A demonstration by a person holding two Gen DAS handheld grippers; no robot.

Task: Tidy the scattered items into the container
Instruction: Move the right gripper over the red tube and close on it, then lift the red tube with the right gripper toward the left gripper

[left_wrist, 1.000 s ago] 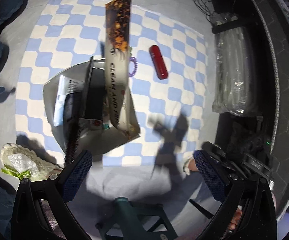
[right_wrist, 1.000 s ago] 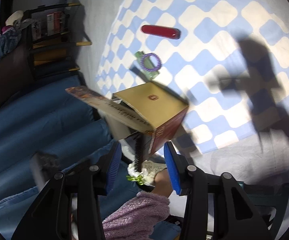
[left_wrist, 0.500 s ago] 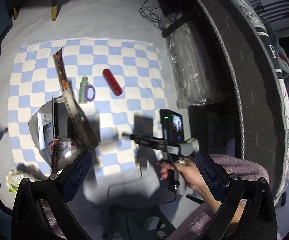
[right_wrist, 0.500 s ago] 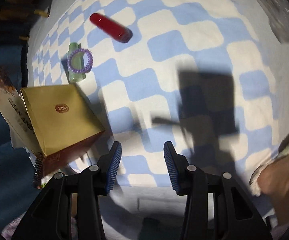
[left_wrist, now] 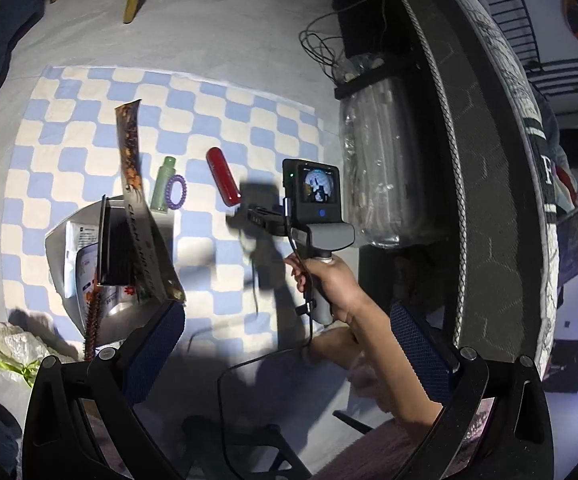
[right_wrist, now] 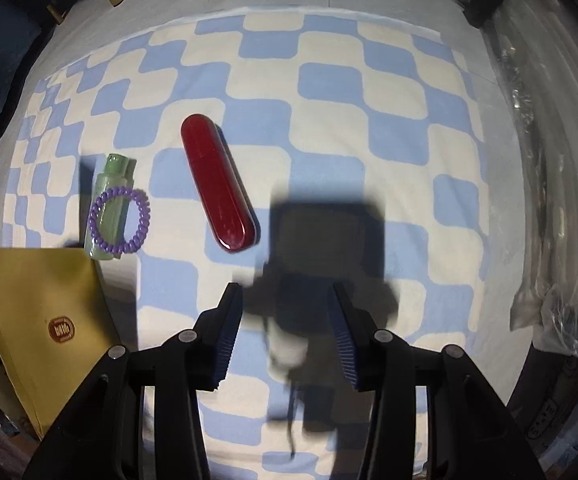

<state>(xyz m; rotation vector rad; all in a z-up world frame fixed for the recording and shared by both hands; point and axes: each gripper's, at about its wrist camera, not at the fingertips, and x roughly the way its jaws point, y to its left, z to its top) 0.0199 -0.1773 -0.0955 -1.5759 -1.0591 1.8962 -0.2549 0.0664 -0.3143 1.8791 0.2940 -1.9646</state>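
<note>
Red capsule-shaped case (right_wrist: 218, 181) lies flat on checkered cloth (right_wrist: 329, 80), long axis running upper-left to lower-right, near end just ahead-left of right gripper (right_wrist: 285, 336). Jaws apart, empty, pointing down. Left gripper (left_wrist: 285, 354) wide apart, empty, farther off. Box (left_wrist: 109, 248) lies left of case.

The long flat packet (left_wrist: 139, 216) standing in the box (left_wrist: 89, 256) reads "CLEAN AND"; other print is illegible.

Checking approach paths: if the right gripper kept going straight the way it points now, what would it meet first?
Probably bare checkered cloth: the open right gripper faces the mat, with the red case slightly left of its line.
</note>
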